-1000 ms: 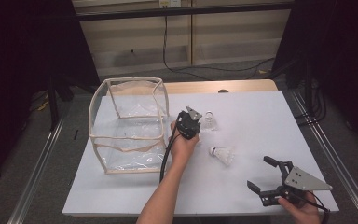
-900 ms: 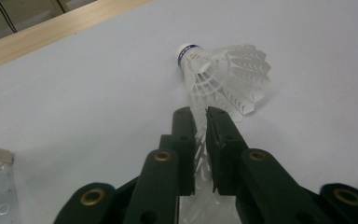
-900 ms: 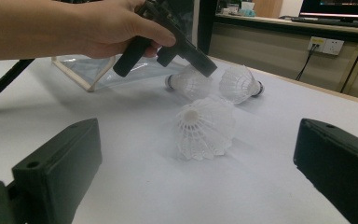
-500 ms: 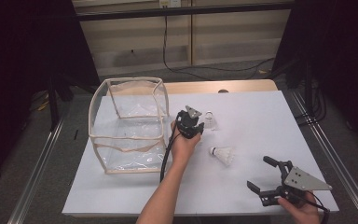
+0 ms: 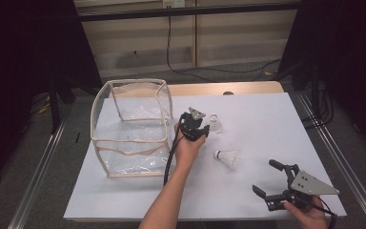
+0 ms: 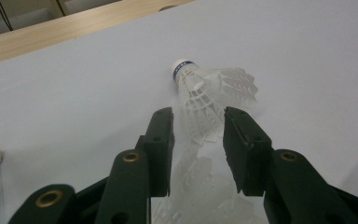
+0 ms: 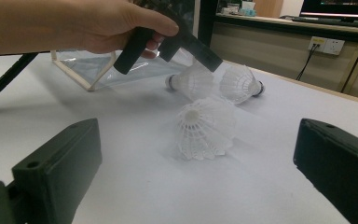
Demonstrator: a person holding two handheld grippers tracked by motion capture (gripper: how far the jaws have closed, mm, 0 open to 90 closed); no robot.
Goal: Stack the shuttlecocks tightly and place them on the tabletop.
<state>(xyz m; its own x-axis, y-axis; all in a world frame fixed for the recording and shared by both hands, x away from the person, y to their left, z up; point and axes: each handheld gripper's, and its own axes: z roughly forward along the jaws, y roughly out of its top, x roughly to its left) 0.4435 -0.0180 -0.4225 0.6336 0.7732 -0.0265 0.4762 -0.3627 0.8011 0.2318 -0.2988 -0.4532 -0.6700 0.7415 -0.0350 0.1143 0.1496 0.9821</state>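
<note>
Three white plastic shuttlecocks lie on the white table (image 5: 271, 114). Two of them rest close together right of my left gripper (image 5: 199, 123). In the left gripper view, the skirt of one shuttlecock (image 6: 193, 88) sits between the jaws of the left gripper (image 6: 198, 114). Those jaws have just been opening, and the pads stand a little off the skirt. The second shuttlecock (image 7: 240, 84) lies just beyond it. A third shuttlecock (image 5: 228, 158) (image 7: 205, 126) lies alone nearer the front. My right gripper (image 5: 267, 177) stands wide open at the front right, facing it with nothing between its jaws.
A clear plastic bag with beige trim (image 5: 131, 143) stands open-topped on the left half of the table, just left of the left hand. A wooden strip (image 5: 248, 88) runs along the table's far edge. A black cable trails from the left gripper along the forearm.
</note>
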